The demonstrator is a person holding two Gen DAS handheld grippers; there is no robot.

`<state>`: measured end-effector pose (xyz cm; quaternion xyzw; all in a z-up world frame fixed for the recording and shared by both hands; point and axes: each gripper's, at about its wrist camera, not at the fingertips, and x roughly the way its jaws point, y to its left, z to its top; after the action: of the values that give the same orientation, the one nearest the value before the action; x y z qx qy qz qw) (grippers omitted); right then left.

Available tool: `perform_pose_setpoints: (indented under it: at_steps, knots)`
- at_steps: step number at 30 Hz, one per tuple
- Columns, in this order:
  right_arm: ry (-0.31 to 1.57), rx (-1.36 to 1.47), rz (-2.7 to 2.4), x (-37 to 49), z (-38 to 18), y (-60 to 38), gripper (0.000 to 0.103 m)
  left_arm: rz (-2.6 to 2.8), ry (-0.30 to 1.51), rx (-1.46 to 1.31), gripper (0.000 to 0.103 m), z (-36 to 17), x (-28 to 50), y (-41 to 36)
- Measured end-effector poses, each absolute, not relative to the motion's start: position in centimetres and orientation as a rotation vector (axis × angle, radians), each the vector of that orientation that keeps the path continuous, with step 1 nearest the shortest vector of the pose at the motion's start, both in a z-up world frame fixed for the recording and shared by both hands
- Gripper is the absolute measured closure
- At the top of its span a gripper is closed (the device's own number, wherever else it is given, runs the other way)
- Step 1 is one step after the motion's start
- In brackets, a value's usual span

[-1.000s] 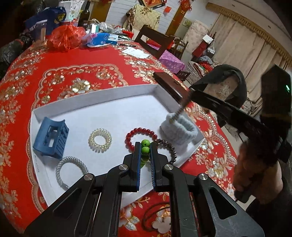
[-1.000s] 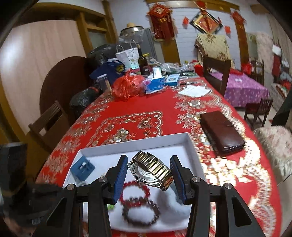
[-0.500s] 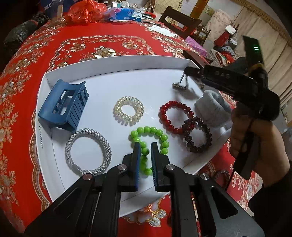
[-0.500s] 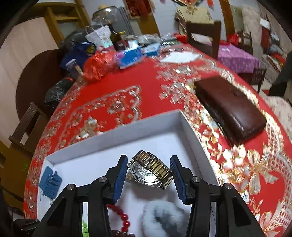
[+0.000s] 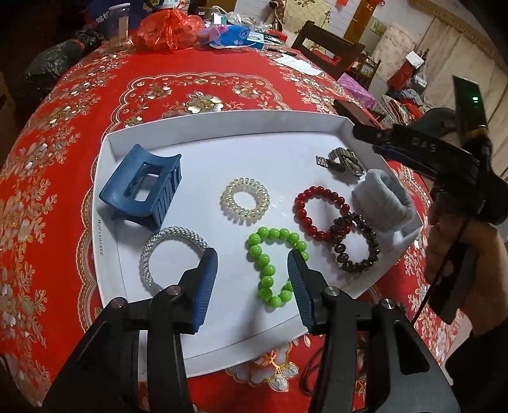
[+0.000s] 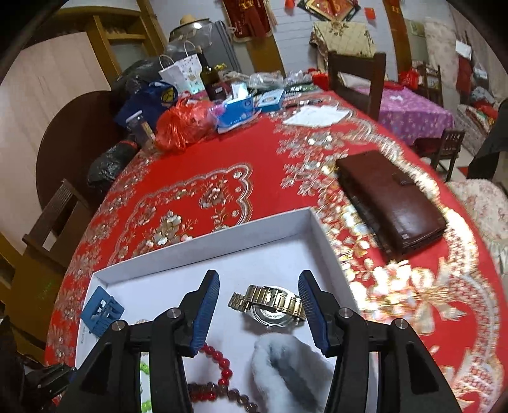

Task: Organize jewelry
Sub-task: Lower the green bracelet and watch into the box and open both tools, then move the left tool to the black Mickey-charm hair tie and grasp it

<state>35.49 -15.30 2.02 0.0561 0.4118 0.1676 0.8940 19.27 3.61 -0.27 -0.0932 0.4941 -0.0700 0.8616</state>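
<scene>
Jaws opening over white tray (image 5: pixel 222 127), red floral tablecloth (image 5: pixel 63 159).

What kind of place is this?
Probably a home dining or living room: a round table with a red floral tablecloth, wooden chairs, and red hanging decorations on the wall.

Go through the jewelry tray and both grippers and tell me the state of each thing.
Left gripper: jaws opening, green bead bracelet lying loose between them.
Right gripper: jaws opening, watch lying between them.
Blue hair claw: closed, resting in white tray.
Brown wallet: closed.
</scene>
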Motion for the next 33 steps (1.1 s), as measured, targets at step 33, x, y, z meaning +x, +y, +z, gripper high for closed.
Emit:
perform_pose_setpoints:
  at_steps: [33]
  knots:
    - [0.982,-0.183,0.279,14.6,-2.9,-21.8,0.031,-0.095,0.923,-0.062,0.054,2.6,10.1,0.7]
